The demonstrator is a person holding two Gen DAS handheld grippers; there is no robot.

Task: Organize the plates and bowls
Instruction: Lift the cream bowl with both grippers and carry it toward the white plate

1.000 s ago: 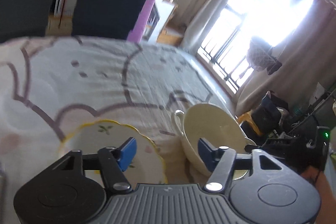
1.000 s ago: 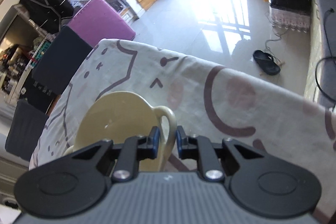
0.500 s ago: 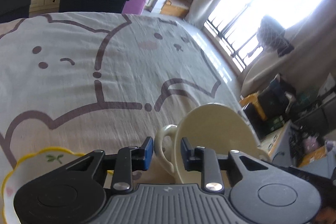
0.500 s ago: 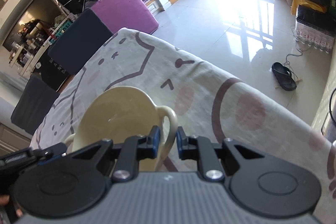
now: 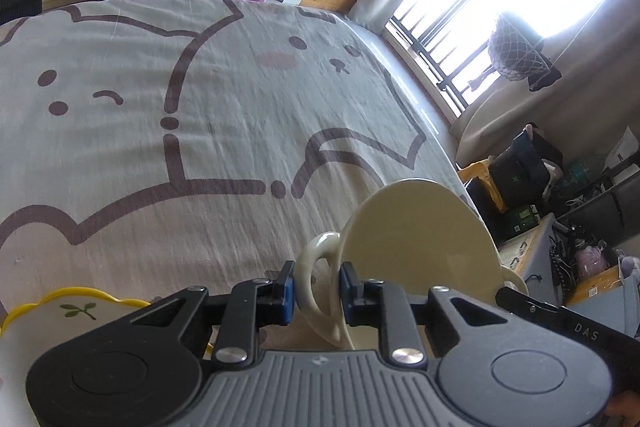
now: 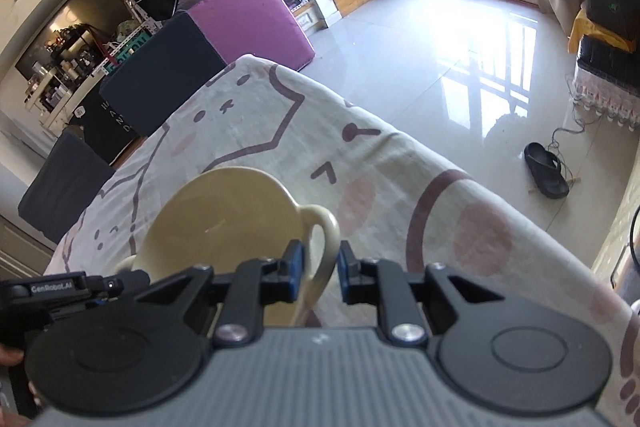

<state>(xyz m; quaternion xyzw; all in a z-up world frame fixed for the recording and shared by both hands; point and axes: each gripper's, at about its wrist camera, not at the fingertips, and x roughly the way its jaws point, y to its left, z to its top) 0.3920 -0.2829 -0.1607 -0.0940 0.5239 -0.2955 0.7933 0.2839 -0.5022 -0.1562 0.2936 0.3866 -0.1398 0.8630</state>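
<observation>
The cream two-handled bowl [image 5: 420, 239] sits tilted beside the yellow-rimmed plate [image 5: 60, 311]; the left gripper [image 5: 318, 293] and right gripper [image 6: 319, 271] each pinch one handle, sharing its weight for lifting.

Both the left gripper [image 5: 316, 295] and right gripper [image 6: 319, 271] are showing black linkage arms, silver screws, blue fingertip pads and ribbed grey housings.
</observation>
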